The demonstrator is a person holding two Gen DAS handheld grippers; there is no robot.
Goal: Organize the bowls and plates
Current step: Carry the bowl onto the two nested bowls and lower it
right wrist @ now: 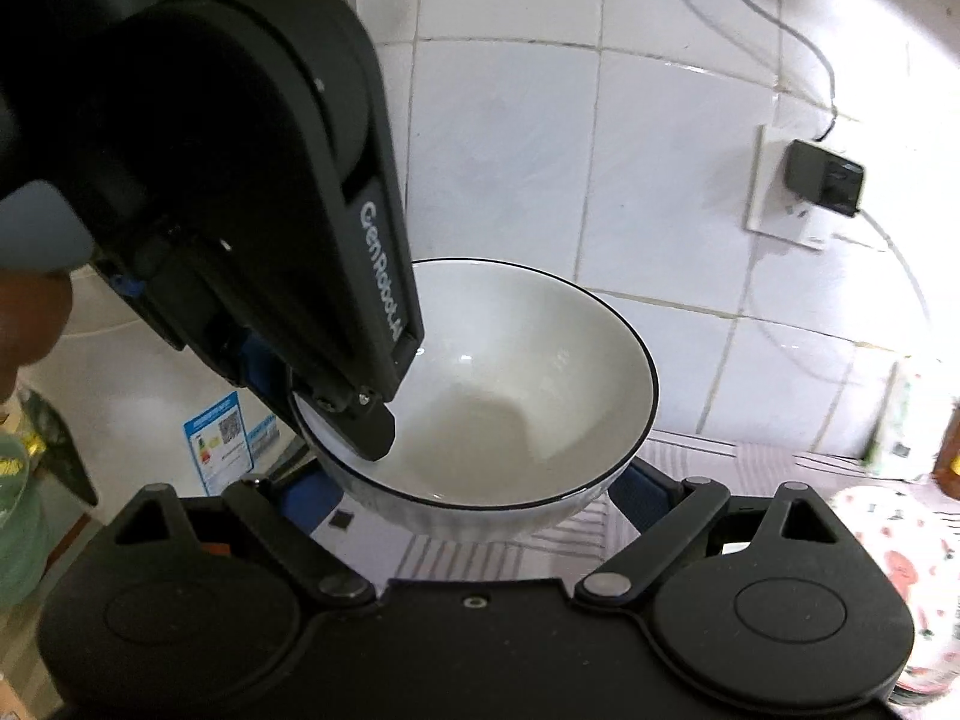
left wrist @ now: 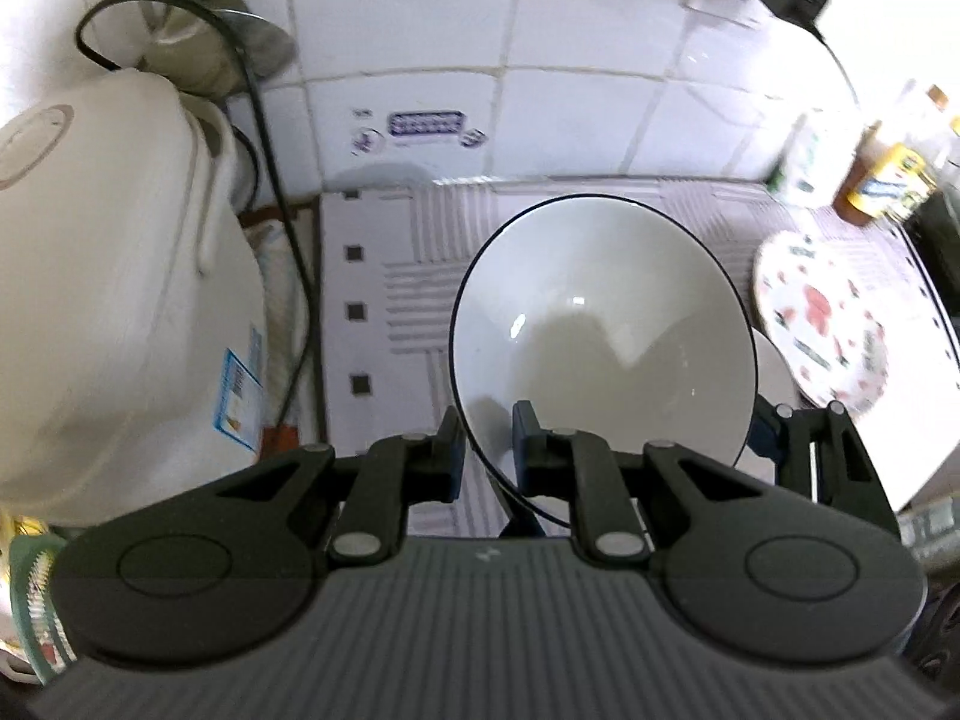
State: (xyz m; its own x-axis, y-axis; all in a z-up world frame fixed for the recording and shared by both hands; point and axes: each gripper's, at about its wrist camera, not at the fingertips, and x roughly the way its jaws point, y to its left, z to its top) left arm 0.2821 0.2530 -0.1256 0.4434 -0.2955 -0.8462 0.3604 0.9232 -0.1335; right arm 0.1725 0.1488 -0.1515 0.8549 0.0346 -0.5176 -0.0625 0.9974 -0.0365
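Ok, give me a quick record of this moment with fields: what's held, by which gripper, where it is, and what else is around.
held item: white bowl with dark rim
left gripper: shut on the bowl's rim, one finger inside, one outside
right gripper: fingers either side of the bowl's base; grip unclear
bowl position: lifted above the patterned counter
nearby: floral plate, white cooker, bottles
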